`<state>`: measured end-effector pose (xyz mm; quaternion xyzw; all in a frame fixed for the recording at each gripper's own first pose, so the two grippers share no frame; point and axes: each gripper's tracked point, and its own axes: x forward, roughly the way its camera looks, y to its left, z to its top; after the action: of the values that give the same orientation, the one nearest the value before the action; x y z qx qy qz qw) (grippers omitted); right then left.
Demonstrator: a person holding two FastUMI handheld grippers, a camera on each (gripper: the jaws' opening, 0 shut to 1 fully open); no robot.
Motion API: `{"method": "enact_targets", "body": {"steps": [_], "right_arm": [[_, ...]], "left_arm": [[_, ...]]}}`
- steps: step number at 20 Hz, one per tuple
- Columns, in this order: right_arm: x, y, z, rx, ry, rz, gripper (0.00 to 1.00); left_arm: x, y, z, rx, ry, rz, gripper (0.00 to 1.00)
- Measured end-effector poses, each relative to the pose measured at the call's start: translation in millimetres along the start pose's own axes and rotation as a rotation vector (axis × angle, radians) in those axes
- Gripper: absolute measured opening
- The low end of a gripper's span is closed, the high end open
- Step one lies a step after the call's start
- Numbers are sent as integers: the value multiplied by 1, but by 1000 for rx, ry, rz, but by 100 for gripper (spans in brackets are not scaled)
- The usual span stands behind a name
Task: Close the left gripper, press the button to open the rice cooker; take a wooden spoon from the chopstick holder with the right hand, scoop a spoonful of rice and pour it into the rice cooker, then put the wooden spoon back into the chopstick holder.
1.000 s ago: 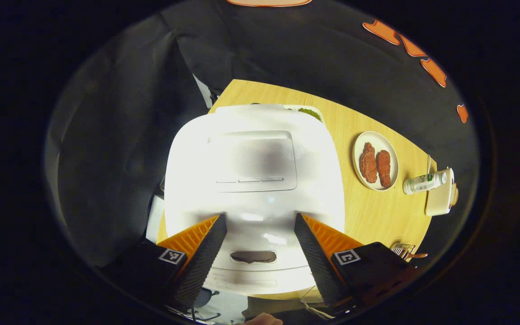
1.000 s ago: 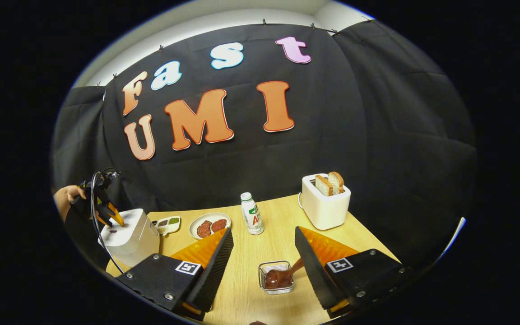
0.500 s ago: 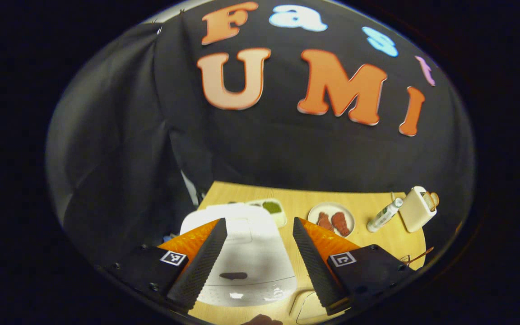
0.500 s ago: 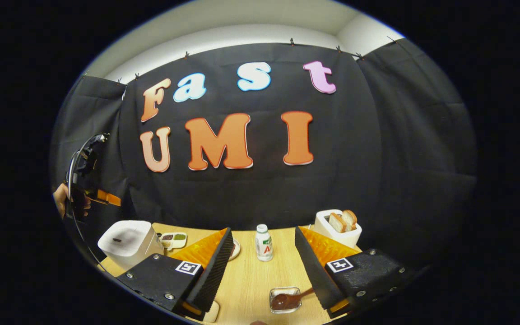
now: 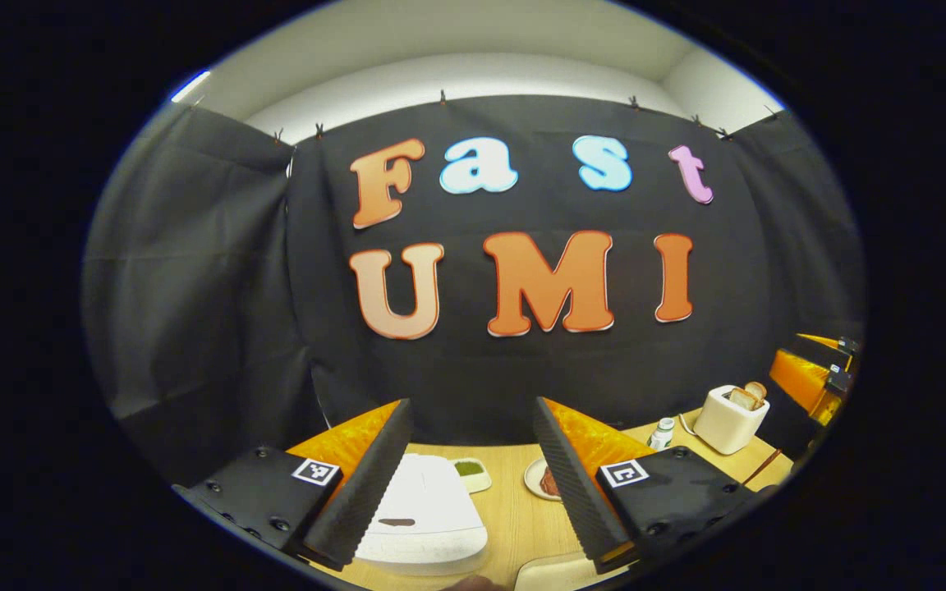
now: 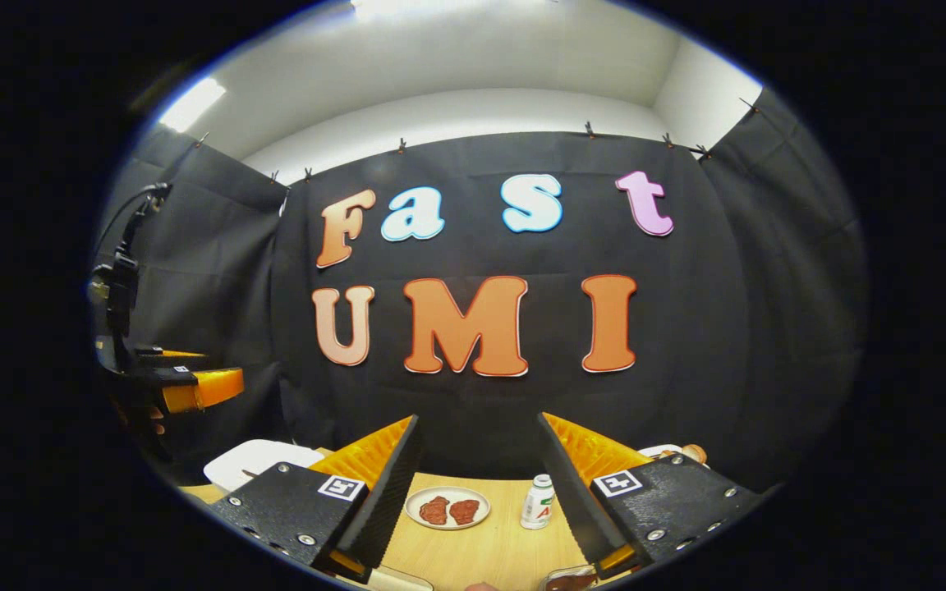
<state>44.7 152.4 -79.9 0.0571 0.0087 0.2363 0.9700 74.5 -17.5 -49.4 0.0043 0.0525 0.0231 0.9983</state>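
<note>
Both tools are held up level, pointed at the cloth wall. The left gripper has its fingers spread wide with nothing between them, and so does the right gripper. Below the left one sits the white rice cooker on the wooden table, lid down, partly hidden by a finger. Behind it lie a small sauce dish and a plate of meat, then a bottle and a toaster. At the lower edge of the right gripper view, a dark spoon bowl is cut off and hard to make out.
</note>
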Motion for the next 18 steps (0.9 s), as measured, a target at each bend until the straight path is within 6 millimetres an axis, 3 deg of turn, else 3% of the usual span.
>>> {"method": "enact_targets", "body": {"steps": [4, 8, 18], "right_arm": [[5, 28, 3, 16, -11, 62, 87], [10, 36, 12, 2, -45, 88, 87], [15, 38, 17, 16, -72, 104, 87]], "left_arm": [[-22, -15, -2, -39, -63, -11, 100], [-34, -11, 1, 53, -120, 13, 100], [-23, -23, 1, 84, -131, -27, 100]]}}
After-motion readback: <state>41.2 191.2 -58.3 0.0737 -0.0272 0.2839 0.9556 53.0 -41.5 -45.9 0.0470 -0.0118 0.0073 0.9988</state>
